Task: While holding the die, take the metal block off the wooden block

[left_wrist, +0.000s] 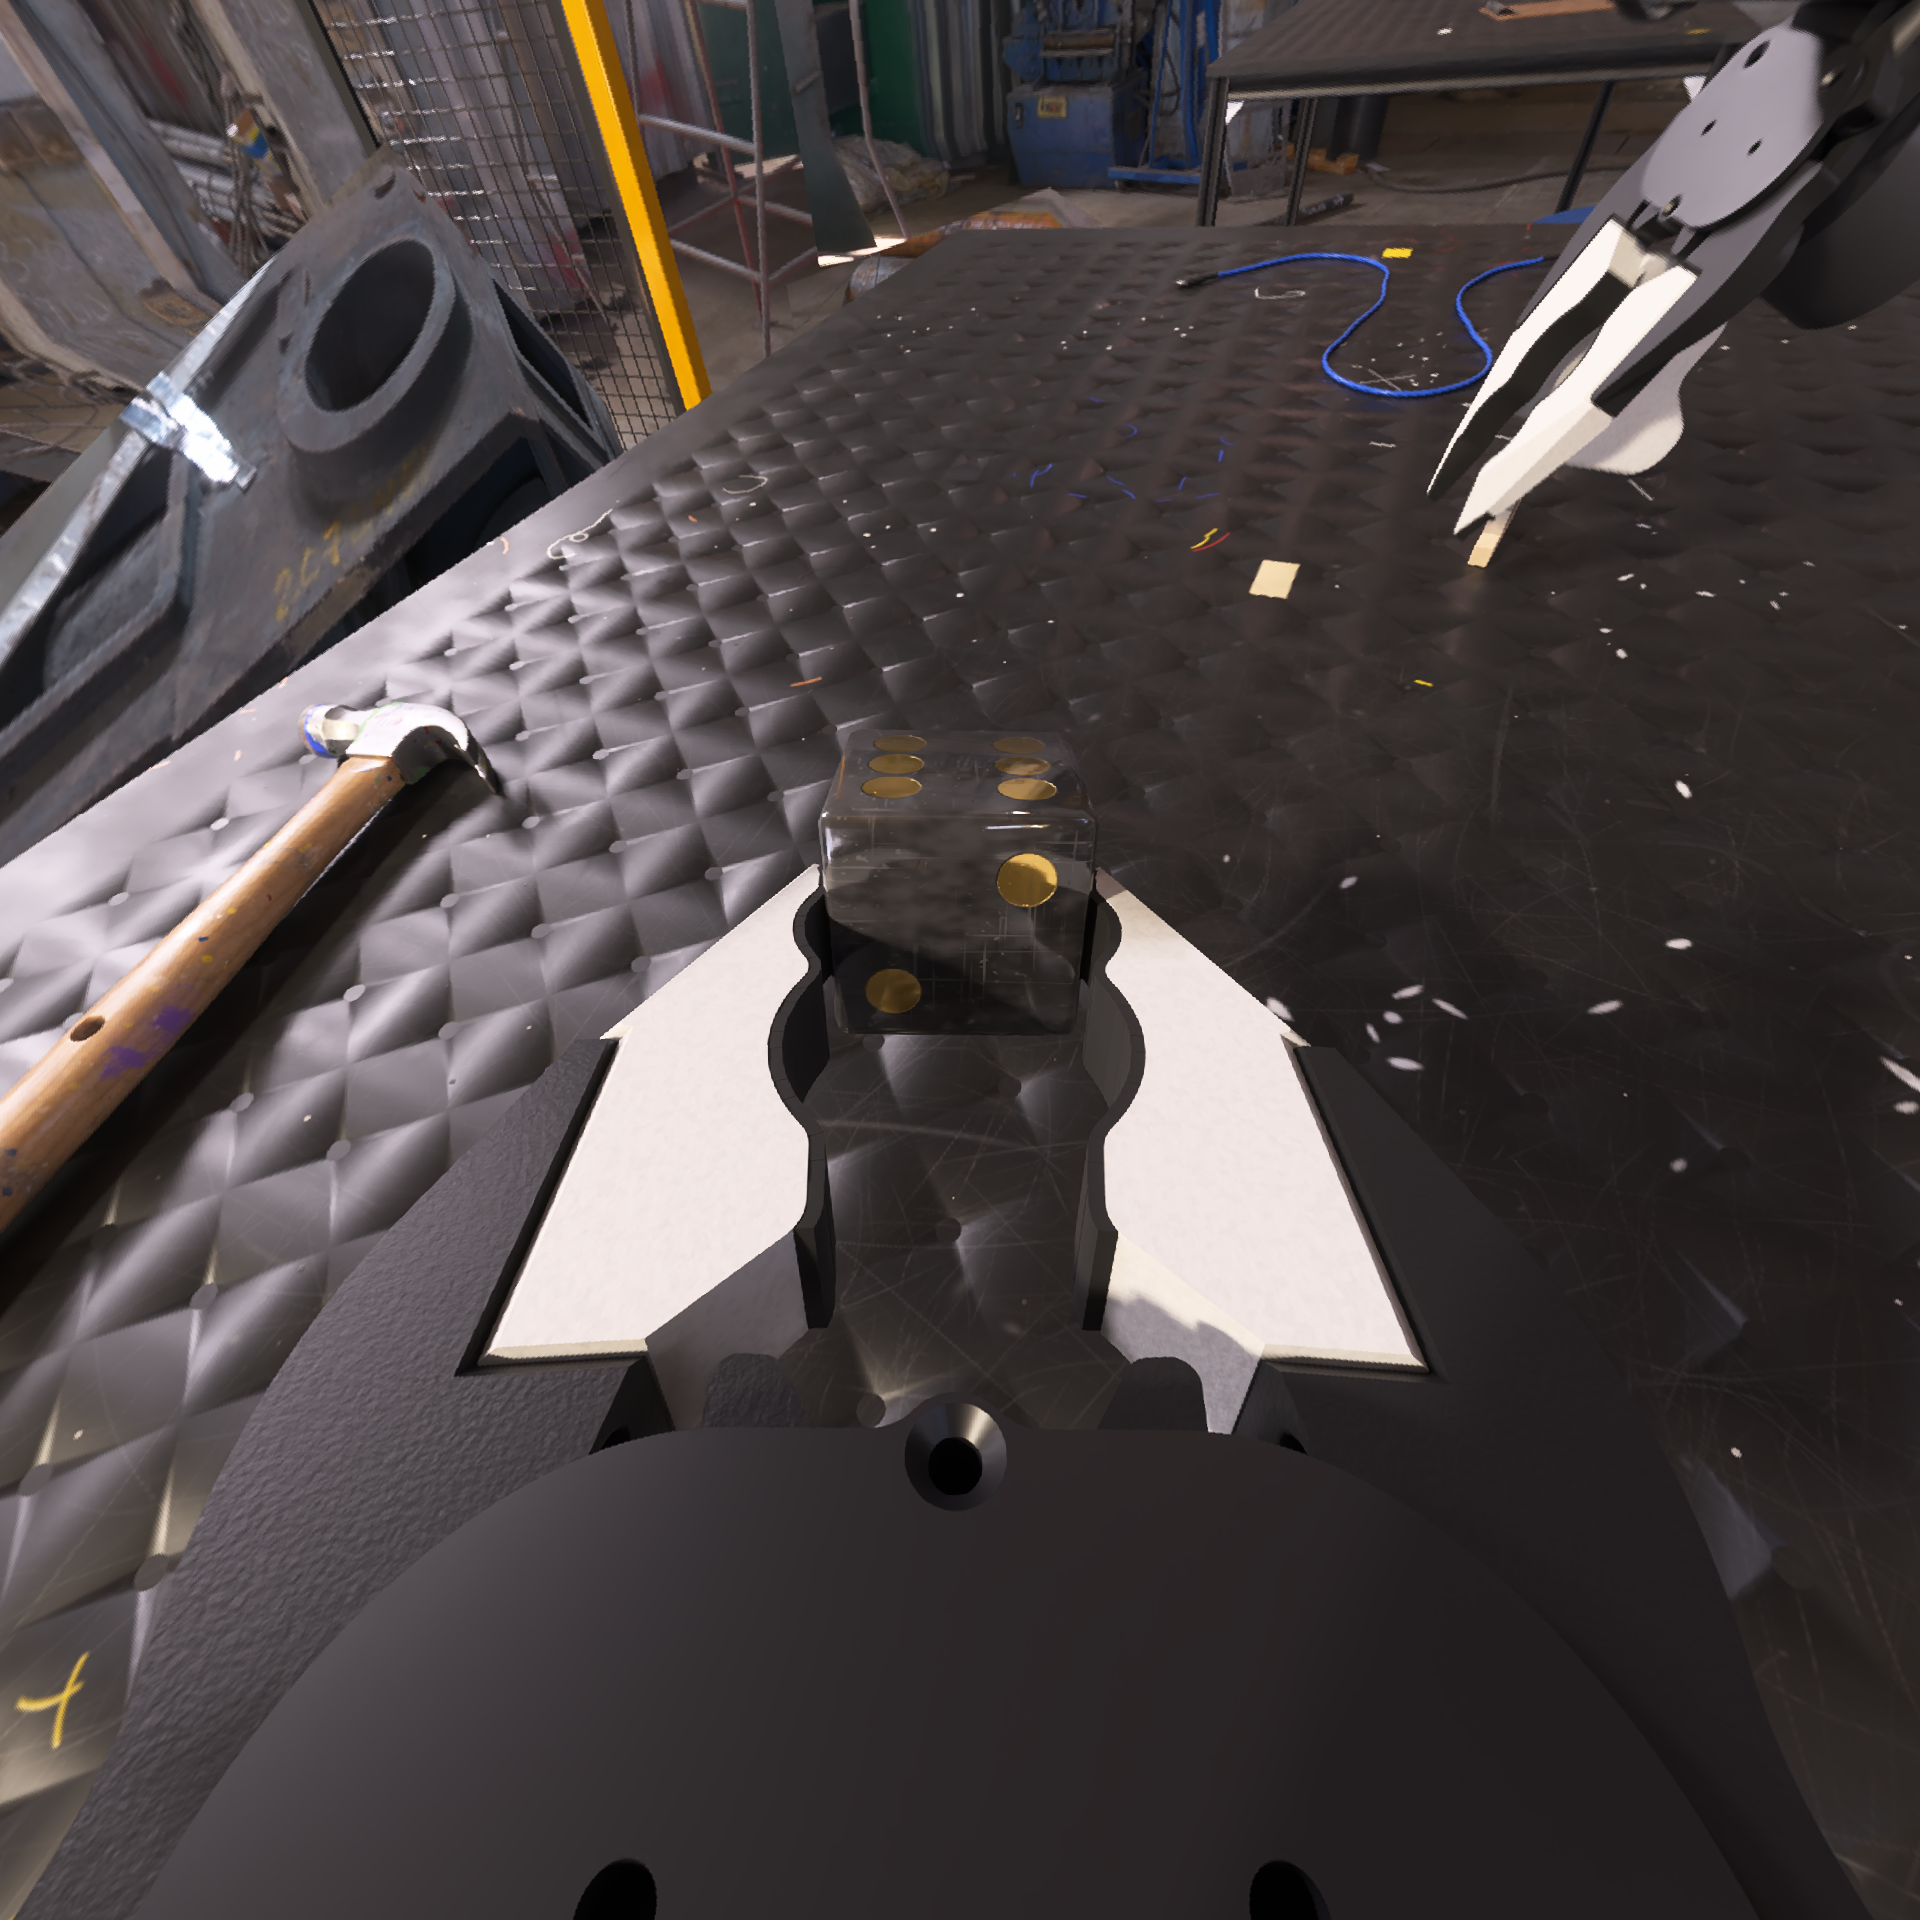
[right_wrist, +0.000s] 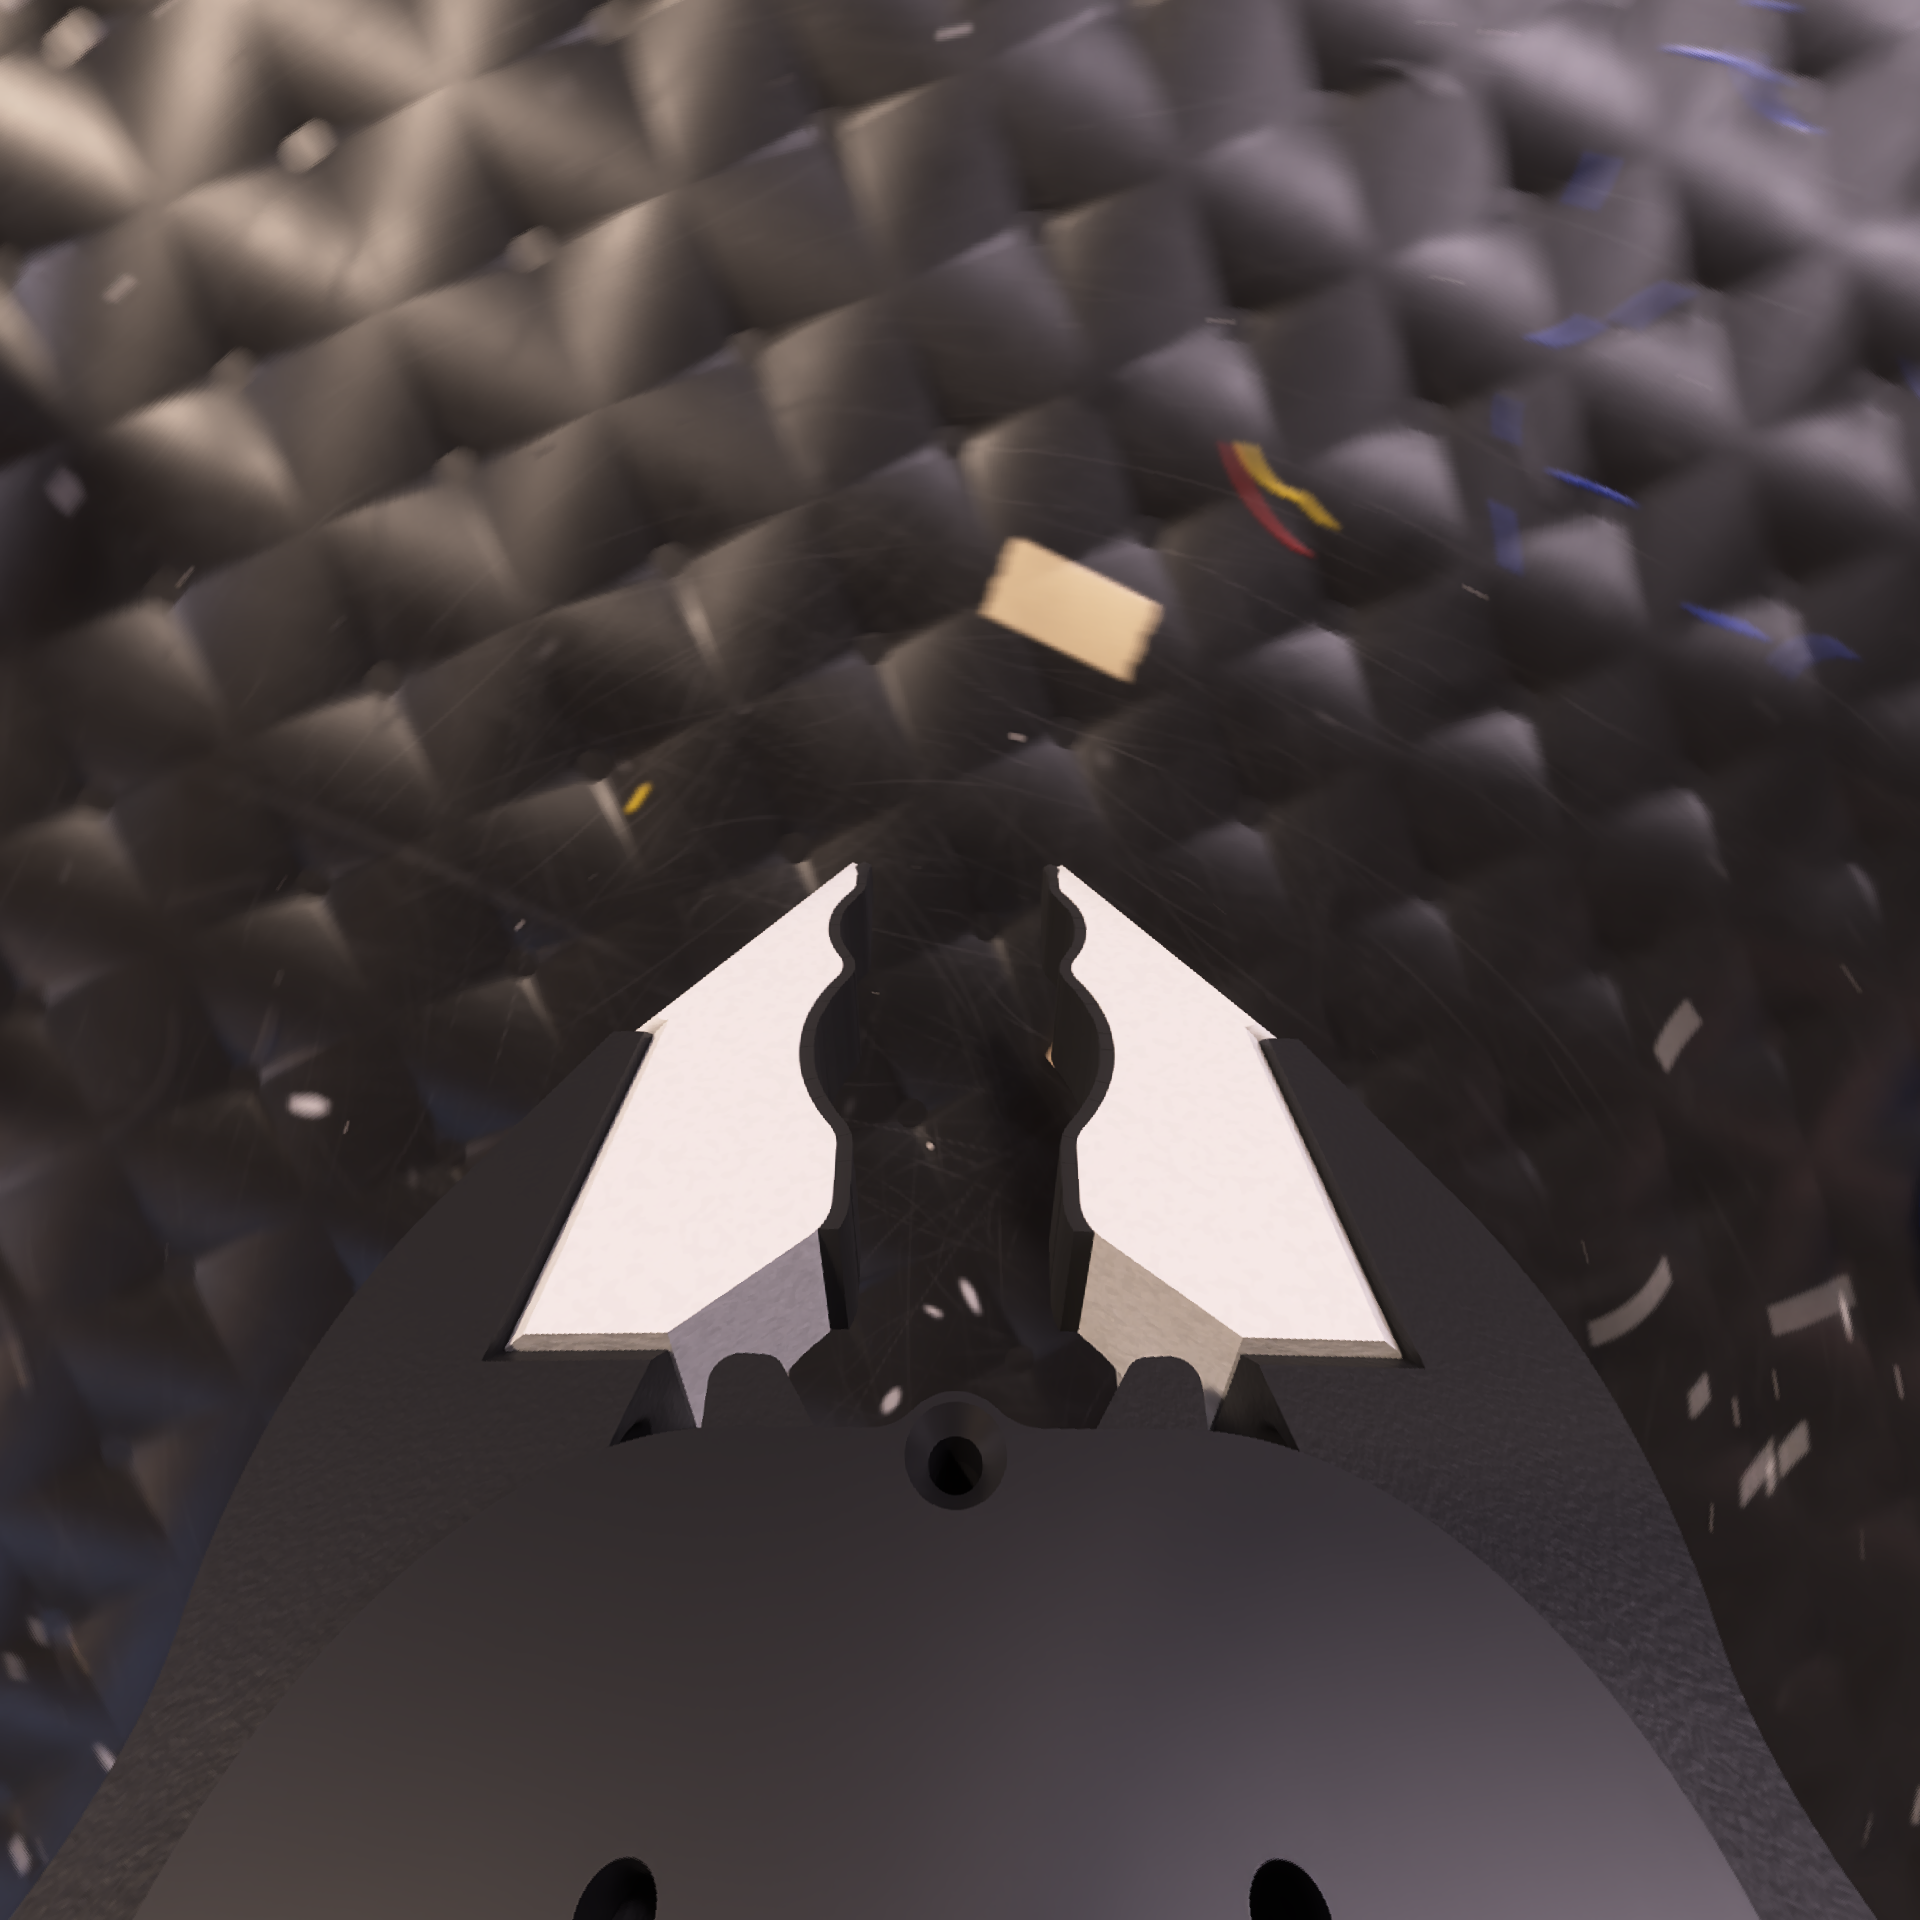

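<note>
My left gripper [left_wrist: 958, 883] is shut on a dark translucent die [left_wrist: 956, 935] with gold pips, gripped by its sides just above the dark metal table [left_wrist: 1039, 436]. My right gripper [right_wrist: 957, 871] has its fingers a little apart with nothing between them and points down close at the table. It also shows in the left wrist view [left_wrist: 1451, 509] at the far right, with its tips just over a small beige patch [left_wrist: 1486, 542]. No metal block or wooden block shows in either view.
A wooden-handled hammer [left_wrist: 208, 956] lies at the table's left. A blue cable [left_wrist: 1382, 343] curls at the far right. A beige patch [left_wrist: 1274, 579] lies mid-table and shows in the right wrist view [right_wrist: 1070, 621]. A heavy steel part [left_wrist: 312, 416] stands beyond the left edge.
</note>
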Available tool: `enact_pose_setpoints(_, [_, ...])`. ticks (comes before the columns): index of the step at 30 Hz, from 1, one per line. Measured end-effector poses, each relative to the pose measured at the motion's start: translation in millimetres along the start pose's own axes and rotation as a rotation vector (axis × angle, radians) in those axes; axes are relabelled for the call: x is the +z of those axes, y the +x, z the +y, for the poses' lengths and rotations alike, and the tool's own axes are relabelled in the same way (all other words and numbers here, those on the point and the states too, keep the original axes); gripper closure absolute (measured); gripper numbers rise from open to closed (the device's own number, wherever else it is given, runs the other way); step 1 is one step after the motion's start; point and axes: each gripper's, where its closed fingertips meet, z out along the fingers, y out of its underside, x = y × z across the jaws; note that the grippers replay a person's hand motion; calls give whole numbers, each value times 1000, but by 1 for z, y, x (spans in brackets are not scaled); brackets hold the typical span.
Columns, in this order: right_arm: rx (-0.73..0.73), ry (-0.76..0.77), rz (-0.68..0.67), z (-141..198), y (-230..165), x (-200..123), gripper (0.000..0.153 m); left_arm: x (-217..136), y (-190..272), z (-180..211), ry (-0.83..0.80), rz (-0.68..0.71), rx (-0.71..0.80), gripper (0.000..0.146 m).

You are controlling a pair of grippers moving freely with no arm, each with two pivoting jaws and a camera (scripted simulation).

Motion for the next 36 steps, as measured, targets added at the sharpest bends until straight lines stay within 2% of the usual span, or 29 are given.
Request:
enact_pose_setpoints(3, [150,64,142,3,17,-20,113,4,2,0,16,8,7,99])
enact_pose_setpoints(7, [175,58,216,18,22,-39,114,8,4,2,31,33,7,99])
enact_pose_setpoints(8, [150,41,237,22,24,-43,120,9,4,2,33,37,6,99])
enact_pose_setpoints(10, [80,0,276,29,29,-52,150,9,2,3,39,42,4,99])
enact_pose_setpoints(12, [32,-44,292,32,34,-60,153,9,0,4,50,42,0,99])
enact_pose_setpoints(16, [-247,-112,191,28,40,-74,153,6,-1,5,71,40,-7,99])
enact_pose_setpoints(19, [-503,-230,56,29,43,-75,151,2,-1,7,84,32,-8,99])
enact_pose_setpoints(22, [-667,-371,-87,32,46,-66,144,-1,-1,8,107,22,-24,99])
enact_pose_setpoints(26, [-707,-468,-287,36,39,-49,141,-6,-1,11,125,13,-36,99])
enact_pose_setpoints(28, [-734,-557,-324,43,38,-40,135,-9,-3,13,130,7,-38,99])
enact_pose_setpoints(31, [-823,-676,-320,57,40,-26,130,-12,-6,13,146,4,-48,99])
enact_pose_setpoints(34, [-900,-800,-261,69,49,-17,131,-15,-7,13,163,5,-58,99])
enact_pose_setpoints(36, [-924,-808,-235,70,52,-13,131,-17,-8,14,168,0,-57,99])
